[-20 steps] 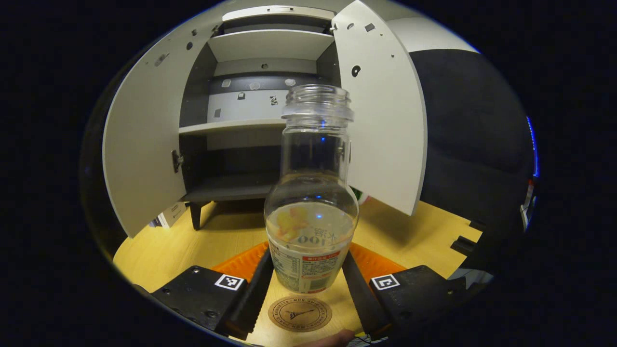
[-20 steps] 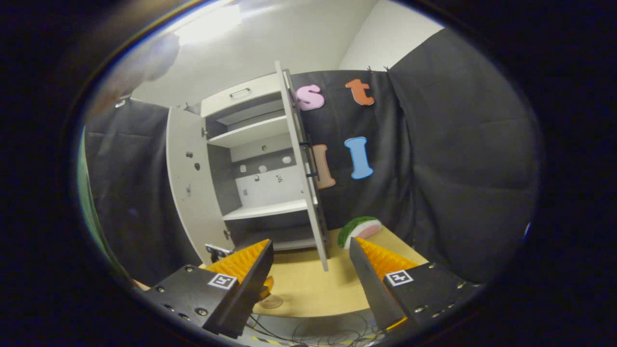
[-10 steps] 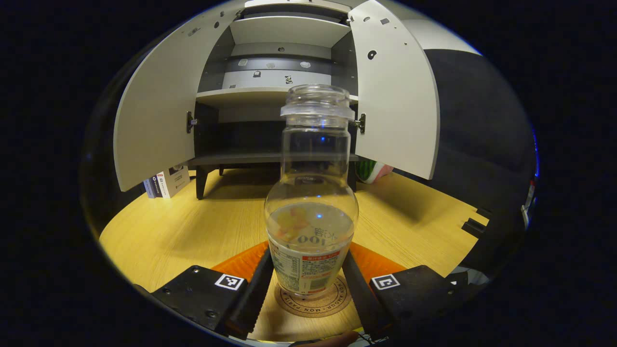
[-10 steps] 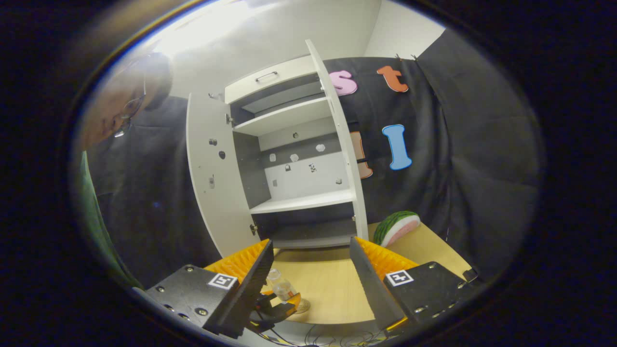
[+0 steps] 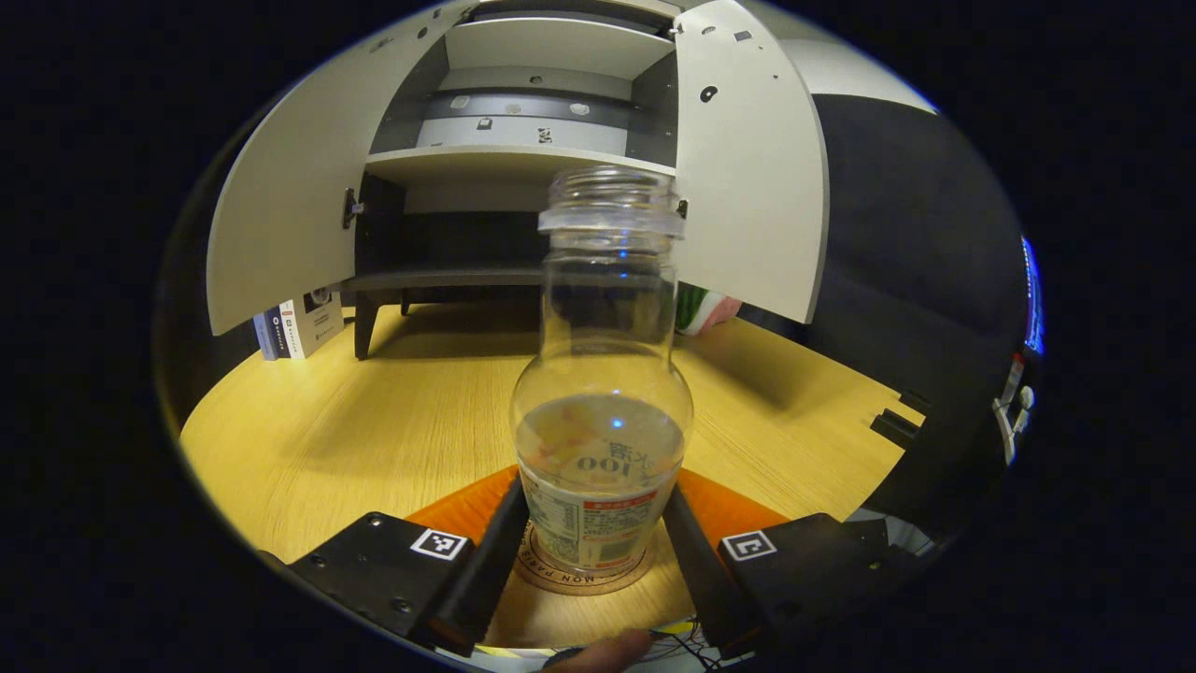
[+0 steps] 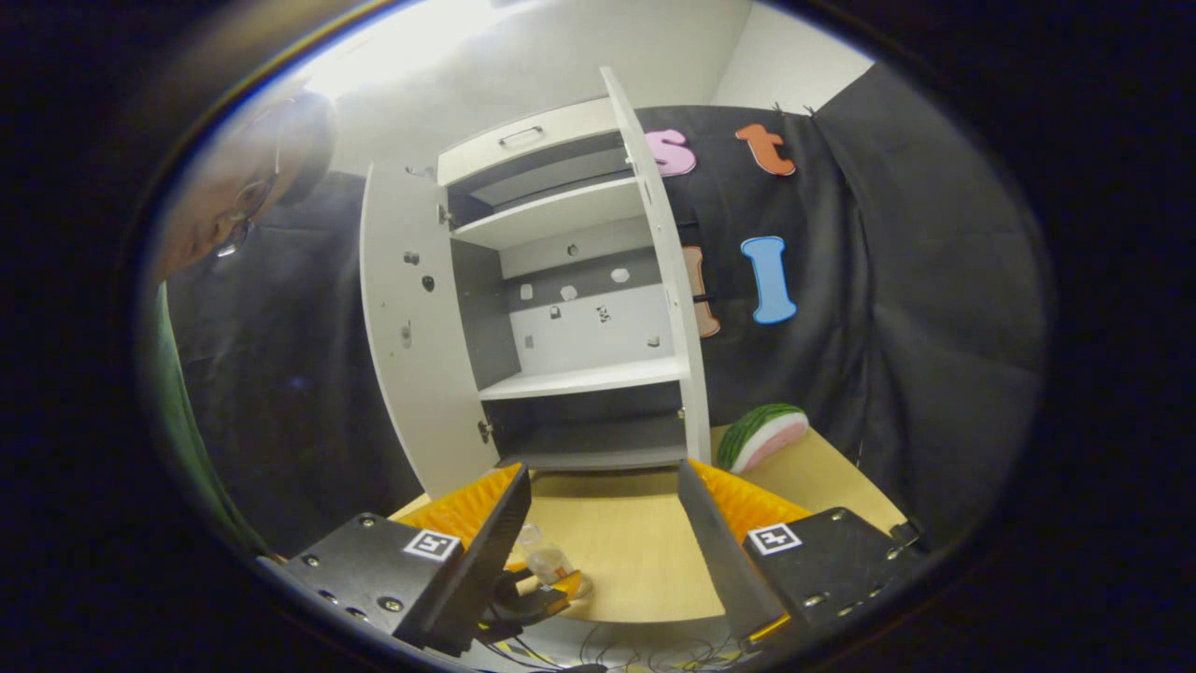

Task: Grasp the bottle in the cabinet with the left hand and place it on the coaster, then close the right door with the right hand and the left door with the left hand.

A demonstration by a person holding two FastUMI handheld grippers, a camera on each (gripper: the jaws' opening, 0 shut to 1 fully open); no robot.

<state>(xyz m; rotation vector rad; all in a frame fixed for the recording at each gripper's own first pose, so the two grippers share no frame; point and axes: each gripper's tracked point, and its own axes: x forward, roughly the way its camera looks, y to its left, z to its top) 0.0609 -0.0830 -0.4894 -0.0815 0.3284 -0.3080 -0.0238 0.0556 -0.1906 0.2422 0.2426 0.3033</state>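
We have the bottle (image 5: 603, 411) standing on the coaster (image 5: 585, 575) at the near edge of the table (image 5: 392, 430), with the left tool (image 5: 595, 547) clenched on its lower body; letting go and shutting both doors remain. The right tool (image 6: 603, 523) hangs released before the cabinet (image 6: 561, 308), whose right door (image 6: 668, 299) and left door (image 6: 406, 327) stand wide. A watermelon slice (image 6: 764, 435) lies just right of the cabinet, seemingly outside the door's swing, and some boxes (image 5: 297, 327) stand to its left.

Bottle (image 5: 603, 411) on coaster (image 5: 581, 572), before open cabinet (image 5: 523, 178)

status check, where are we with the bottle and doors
Left gripper shut on bottle, bottle on coaster. Right gripper open. Both cabinet doors open.
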